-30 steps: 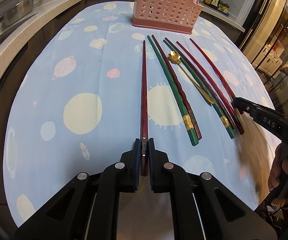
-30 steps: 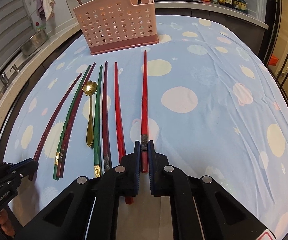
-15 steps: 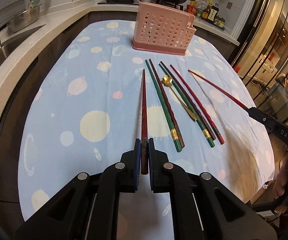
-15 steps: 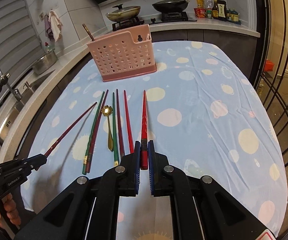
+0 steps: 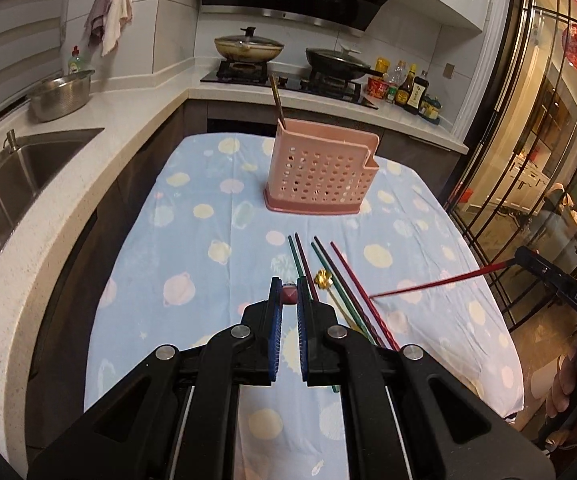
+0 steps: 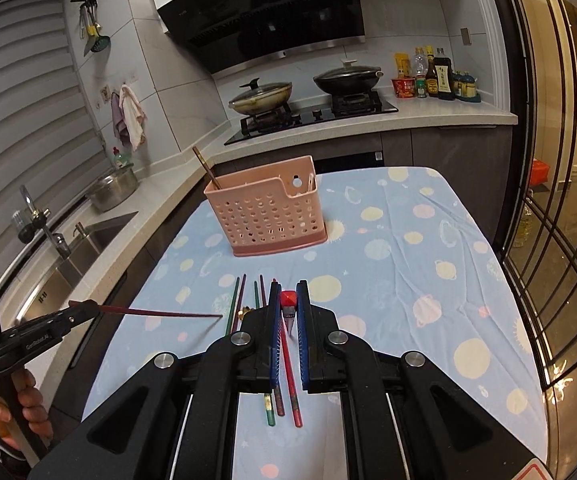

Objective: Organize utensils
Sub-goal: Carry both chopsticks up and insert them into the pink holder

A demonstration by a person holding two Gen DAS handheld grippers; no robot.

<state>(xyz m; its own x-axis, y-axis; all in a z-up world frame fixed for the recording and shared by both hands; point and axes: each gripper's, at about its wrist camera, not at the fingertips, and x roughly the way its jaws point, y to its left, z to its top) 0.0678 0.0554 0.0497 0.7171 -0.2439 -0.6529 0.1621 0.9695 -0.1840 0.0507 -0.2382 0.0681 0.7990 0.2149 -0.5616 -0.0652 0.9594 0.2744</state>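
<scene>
My left tongs point(image 5: 289, 295) pinch one dark red chopstick point(image 5: 289, 294); right tongs point(image 6: 288, 300) pinch a bright red chopstick point(image 6: 288, 298). Risk: thin grips, either may swivel and miss the pink basket point(image 6: 264, 210)

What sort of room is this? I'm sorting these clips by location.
A home kitchen, most likely: a gas hob with lidded pans under a range hood, a steel sink set in the counter, and sauce bottles beside the stove.

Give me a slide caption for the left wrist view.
Left gripper fingers hold a red chopstick above the table, pink utensil basket ahead.
</scene>
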